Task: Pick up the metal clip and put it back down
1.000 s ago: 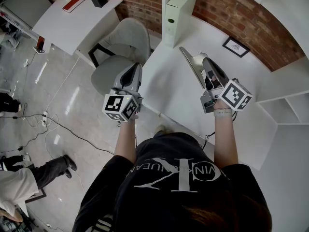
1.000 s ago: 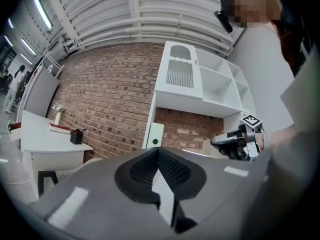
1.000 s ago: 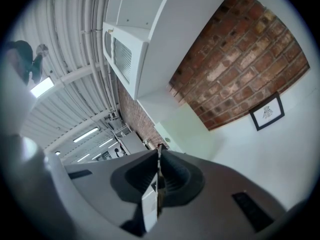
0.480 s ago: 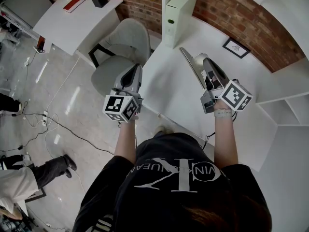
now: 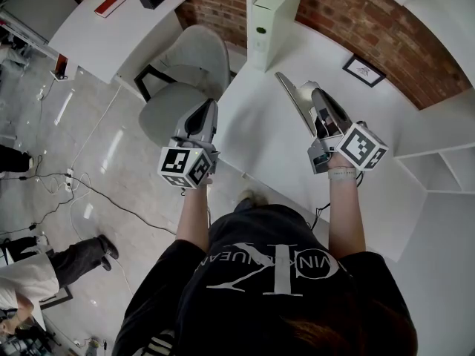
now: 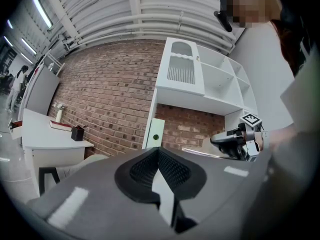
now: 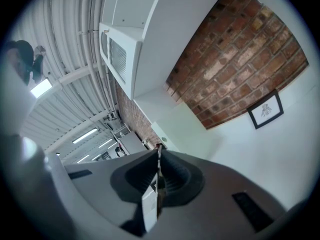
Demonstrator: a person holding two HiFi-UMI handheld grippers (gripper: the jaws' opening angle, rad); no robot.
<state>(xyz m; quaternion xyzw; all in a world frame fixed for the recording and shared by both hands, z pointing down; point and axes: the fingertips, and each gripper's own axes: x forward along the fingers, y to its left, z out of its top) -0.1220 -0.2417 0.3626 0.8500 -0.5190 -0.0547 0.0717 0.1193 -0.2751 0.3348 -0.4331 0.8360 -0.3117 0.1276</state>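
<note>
I can make out no metal clip in any view. Above the left edge of the white table point(image 5: 267, 143), my left gripper point(image 5: 208, 103) is held in the air with its jaws shut and empty point(image 6: 159, 151). My right gripper point(image 5: 318, 92) hangs over the table's middle beside a thin grey upright panel point(image 5: 292, 101). Its jaws are shut too point(image 7: 159, 154), and nothing I can recognise sits between them. The left gripper view shows the right gripper point(image 6: 223, 140) from the side.
A white box file point(image 5: 271, 21) and a small framed picture point(image 5: 362, 71) stand against the brick wall. A grey chair point(image 5: 185, 80) sits left of the table. White shelves point(image 5: 438, 165) are at the right. Cables point(image 5: 67, 191) and a person point(image 5: 44, 269) are on the floor at left.
Both grippers hold still. The person at the lower left has shifted slightly.
</note>
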